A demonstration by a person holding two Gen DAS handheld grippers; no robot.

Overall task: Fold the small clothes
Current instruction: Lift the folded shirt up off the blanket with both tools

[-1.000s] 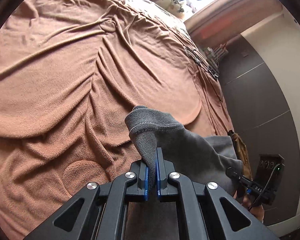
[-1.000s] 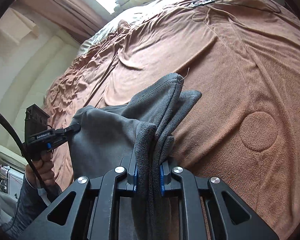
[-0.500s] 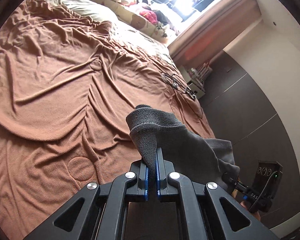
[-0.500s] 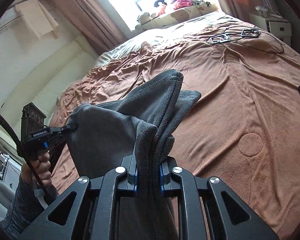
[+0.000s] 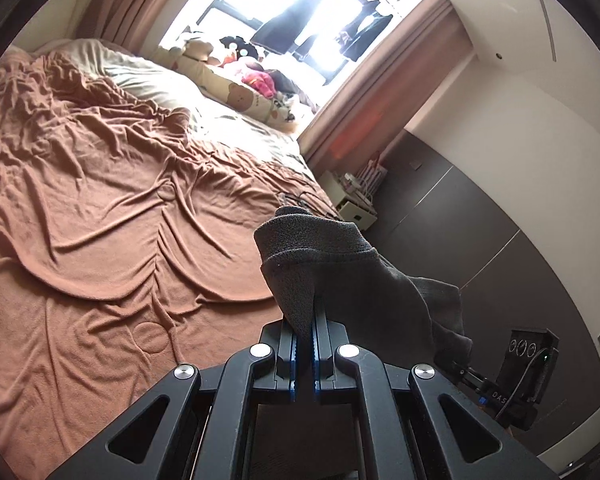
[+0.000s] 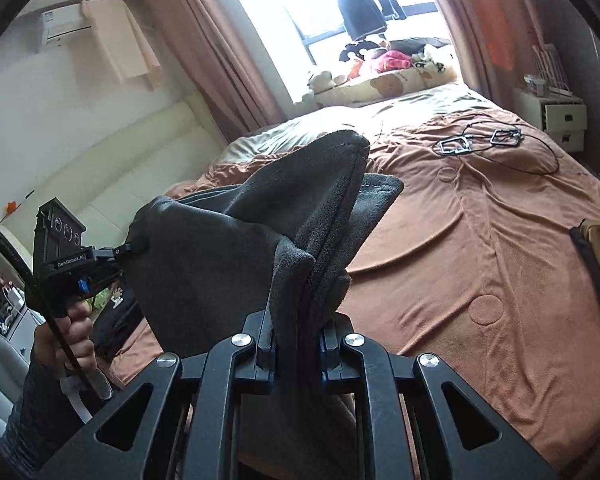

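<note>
grey garment [image 5: 340, 264], clamped by both tongs [image 5: 304, 320] [image 6: 296, 320], now hangs higher above bed [image 5: 100, 220].

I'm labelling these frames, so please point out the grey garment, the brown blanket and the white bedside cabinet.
grey garment [image 6: 220, 264]: right wrist view, on its broad flat panel.
brown blanket [image 5: 100, 208]: left wrist view, on a wrinkled stretch mid-bed.
white bedside cabinet [image 6: 560, 116]: right wrist view, on its upper drawer front.

Grey garment [image 6: 220, 264] in right claw [image 6: 296, 332], above brown bedspread [image 6: 480, 240]
</note>
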